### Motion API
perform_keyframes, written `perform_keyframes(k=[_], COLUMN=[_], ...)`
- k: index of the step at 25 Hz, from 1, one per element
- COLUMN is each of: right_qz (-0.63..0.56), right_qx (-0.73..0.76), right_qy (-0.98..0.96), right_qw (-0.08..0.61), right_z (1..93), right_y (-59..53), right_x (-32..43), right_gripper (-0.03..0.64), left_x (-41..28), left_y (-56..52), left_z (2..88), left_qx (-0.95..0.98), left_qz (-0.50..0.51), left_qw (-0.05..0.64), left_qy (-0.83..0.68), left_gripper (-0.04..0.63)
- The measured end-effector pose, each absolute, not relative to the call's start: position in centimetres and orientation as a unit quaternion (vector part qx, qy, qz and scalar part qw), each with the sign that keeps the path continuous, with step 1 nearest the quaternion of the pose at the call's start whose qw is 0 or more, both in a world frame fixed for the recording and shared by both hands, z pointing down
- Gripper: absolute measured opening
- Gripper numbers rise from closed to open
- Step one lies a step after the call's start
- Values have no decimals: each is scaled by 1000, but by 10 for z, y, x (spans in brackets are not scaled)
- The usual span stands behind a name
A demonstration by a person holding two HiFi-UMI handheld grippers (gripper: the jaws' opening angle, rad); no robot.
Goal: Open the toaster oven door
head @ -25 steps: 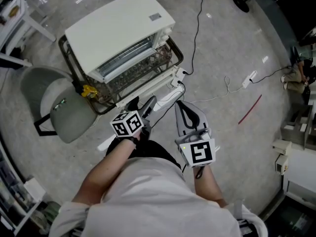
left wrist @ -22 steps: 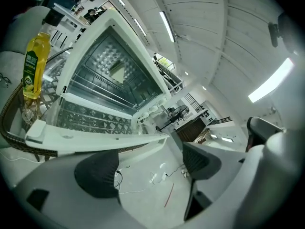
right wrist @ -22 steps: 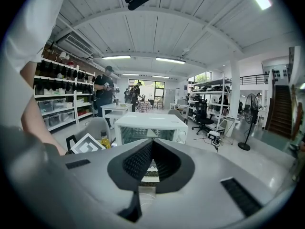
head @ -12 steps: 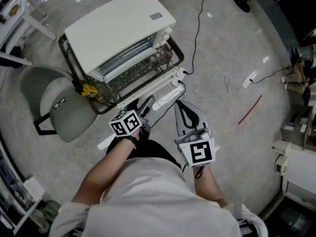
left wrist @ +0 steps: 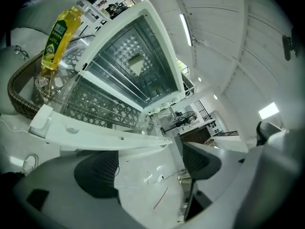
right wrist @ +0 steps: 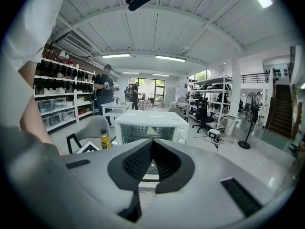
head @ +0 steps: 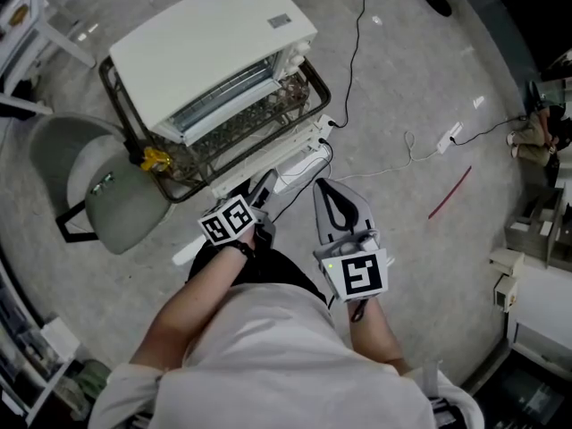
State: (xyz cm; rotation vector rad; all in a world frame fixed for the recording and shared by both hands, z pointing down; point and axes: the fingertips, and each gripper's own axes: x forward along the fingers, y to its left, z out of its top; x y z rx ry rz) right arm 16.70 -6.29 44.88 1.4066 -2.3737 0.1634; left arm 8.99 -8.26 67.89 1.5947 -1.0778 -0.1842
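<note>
The white toaster oven (head: 206, 38) stands in a dark wire basket (head: 121, 105) on the floor. Its glass door (head: 246, 128) hangs down open, with the white handle bar (head: 290, 157) at the near edge. In the left gripper view the oven cavity (left wrist: 136, 66) shows, and the handle bar (left wrist: 95, 136) runs just beyond the jaws. My left gripper (head: 265, 188) (left wrist: 147, 166) is open, close to the handle and not holding it. My right gripper (head: 323, 191) (right wrist: 152, 149) is shut and empty, to the right of the door. The oven (right wrist: 150, 125) faces it.
A yellow oil bottle (head: 156, 161) (left wrist: 59, 30) stands in the basket's left corner. A grey chair (head: 98, 195) sits left of the oven. A power strip (head: 326, 130) and cables (head: 357, 52) lie to the right, with a red strip (head: 449, 195) on the floor. People (right wrist: 106, 87) stand far back.
My left gripper has drawn slightly back from the handle toward the person. The door stays lowered and the right gripper has barely moved.
</note>
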Motion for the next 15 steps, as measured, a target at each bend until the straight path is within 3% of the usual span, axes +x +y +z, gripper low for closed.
perform_keyframes(k=[15], right_qz=[69], right_qx=[500], right_qy=[-839], right_qw=[200], right_z=[460], right_y=[-62], right_x=[170], right_gripper=[23], left_x=[99], left_y=[-70], left_z=[733], left_qx=[662], left_qz=[-60], left_qw=[582], left_qy=[-468], left_gripper=[413])
